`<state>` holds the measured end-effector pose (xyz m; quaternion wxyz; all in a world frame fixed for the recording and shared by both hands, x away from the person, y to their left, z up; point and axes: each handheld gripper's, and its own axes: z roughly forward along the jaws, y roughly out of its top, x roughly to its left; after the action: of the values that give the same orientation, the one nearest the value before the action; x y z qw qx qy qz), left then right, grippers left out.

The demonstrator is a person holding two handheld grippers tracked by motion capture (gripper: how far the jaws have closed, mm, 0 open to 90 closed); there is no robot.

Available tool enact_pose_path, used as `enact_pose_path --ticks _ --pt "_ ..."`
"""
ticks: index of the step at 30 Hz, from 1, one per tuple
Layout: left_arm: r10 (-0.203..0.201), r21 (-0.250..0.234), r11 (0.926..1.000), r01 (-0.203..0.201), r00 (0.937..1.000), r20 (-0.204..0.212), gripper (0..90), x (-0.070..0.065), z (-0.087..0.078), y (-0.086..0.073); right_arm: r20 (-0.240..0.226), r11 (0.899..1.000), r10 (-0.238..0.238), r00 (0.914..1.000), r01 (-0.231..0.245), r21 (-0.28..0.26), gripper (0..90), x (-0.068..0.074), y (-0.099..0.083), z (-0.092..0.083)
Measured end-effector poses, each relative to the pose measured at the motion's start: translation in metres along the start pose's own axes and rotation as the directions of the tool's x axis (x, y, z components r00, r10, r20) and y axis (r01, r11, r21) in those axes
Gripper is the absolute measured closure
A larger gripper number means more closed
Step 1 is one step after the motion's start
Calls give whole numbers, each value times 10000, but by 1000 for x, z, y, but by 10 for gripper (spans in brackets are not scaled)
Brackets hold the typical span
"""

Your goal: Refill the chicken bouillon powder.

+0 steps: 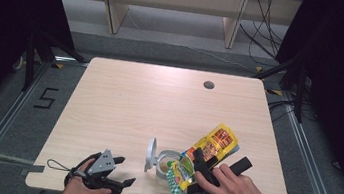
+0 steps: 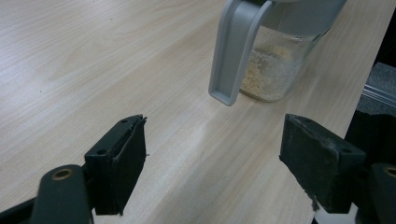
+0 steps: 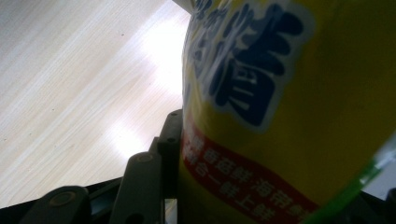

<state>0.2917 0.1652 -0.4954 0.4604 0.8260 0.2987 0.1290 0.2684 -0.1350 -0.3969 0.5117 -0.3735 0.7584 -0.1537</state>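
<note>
Pouch (image 1: 213,145) tilted in right tongs (image 1: 198,173)

Pale matt wood-grain bench (image 1: 124,101), clear glass jar (image 2: 275,70) with smooth grey plastic lid (image 2: 233,51), glossy yellow printed foil pouch (image 3: 289,107), matt black rubbery pads (image 2: 322,161) on tongs

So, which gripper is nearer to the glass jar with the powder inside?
Right. The right gripper holds a yellow pouch right beside the glass jar. The left gripper rests open farther off, apart from the jar, at the table's near edge.
</note>
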Motion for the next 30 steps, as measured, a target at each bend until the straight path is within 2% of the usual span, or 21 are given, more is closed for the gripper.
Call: enact_pose_path --ticks 3,4,5,17,25,26,27,28,30 --pt "-64 -47 10000 64 10000 9 219 0 1 0 -184 9999 111 9998 -112 -56 610 -1 0 0" --pt "6 16 10000 -6 10000 5 219 0 0 0 -12 10000 74 10000 -74 15 610 0 0 0" --pt "12 32 10000 -12 10000 8 219 0 0 0 -121 10000 -41 9999 41 -14 611 0 0 0" --pt "4 -2 10000 -4 10000 -6 219 0 0 0 -213 10000 8 9998 -10 -87 611 0 1 0" --pt "5 -15 10000 -5 10000 0 219 0 0 0 -191 9999 -58 9998 56 -89 611 -1 1 -1" --pt "6 22 10000 -6 10000 -3 219 0 0 0 2 9999 -76 10000 76 -70 611 0 1 -1" --pt "6 -6 10000 -6 10000 -8 219 0 0 0 5 10000 -51 10000 51 -82 612 0 1 -1" --pt "-90 -70 9999 90 10000 -7 219 0 1 0 -132 9999 -42 9999 41 -125 612 -1 1 0" --pt "-35 -26 10000 35 10000 0 219 0 0 0 -227 10000 -38 9997 36 -70 612 -1 1 0"
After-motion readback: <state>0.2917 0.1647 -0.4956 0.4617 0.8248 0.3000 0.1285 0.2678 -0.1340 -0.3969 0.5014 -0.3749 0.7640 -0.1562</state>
